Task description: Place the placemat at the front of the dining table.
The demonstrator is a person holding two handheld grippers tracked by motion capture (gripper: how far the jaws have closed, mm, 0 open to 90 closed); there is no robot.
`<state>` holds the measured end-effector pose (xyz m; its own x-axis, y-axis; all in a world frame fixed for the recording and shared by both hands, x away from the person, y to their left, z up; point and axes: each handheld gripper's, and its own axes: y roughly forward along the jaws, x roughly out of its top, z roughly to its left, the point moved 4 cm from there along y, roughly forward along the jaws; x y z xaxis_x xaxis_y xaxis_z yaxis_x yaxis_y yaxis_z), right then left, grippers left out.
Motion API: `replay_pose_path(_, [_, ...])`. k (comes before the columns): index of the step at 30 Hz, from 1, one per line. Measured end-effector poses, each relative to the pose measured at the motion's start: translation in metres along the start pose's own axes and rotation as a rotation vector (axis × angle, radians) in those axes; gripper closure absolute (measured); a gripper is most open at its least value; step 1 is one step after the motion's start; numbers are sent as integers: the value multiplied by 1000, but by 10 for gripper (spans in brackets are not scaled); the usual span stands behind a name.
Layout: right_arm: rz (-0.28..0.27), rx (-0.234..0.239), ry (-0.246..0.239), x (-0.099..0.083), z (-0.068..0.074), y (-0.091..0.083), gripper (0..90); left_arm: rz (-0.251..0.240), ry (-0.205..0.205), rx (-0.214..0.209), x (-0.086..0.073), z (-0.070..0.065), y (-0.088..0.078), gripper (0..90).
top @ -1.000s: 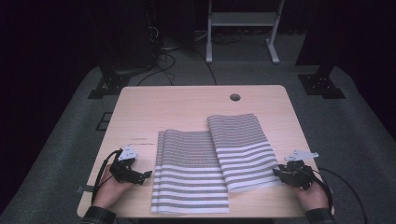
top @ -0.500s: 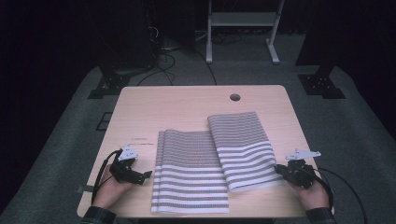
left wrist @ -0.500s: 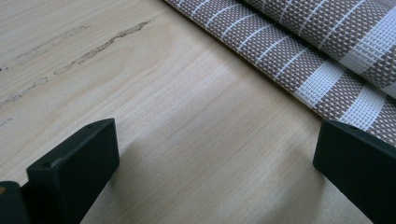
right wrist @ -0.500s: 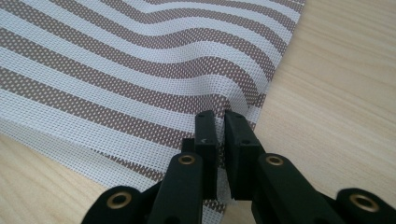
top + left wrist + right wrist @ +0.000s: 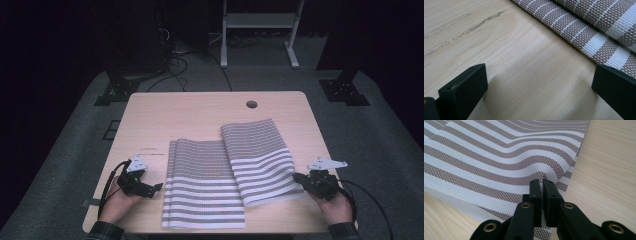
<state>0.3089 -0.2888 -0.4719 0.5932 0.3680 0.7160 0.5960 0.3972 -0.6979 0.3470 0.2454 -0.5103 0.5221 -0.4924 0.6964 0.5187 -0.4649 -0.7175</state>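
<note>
Striped cloth (image 5: 260, 160): right gripper (image 5: 541, 185) fingers have just closed, pinching its 4 o'clock corner, left gripper (image 5: 536, 82) fingers wide over bare surface (image 5: 529, 62); lifting can likely begin.

Both grippers are showing matte black bodies. The left gripper (image 5: 156, 187) is carrying a pale grey three-cornered plate on its top, and a black cable is looping away behind it past the hand (image 5: 117, 202). A dark checked cuff (image 5: 102, 231) is covering the wrist behind that. The right gripper (image 5: 296, 177) is wearing the same grey plate, with a black cable curving off behind its hand (image 5: 336, 206). Close up, its jaws are showing blocky black pads (image 5: 535, 191) on linked arms, with brass-coloured rivets (image 5: 525, 205) sitting behind the pads.
</note>
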Motion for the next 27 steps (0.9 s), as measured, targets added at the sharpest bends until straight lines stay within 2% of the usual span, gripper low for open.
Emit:
replay_pose_path(13, [-65, 37, -25, 14, 11, -6, 868, 0, 3, 0, 0, 0, 0, 0])
replay_pose_path(27, [-121, 70, -73, 34, 25, -8, 871, 5, -2, 1, 1, 0, 0, 0])
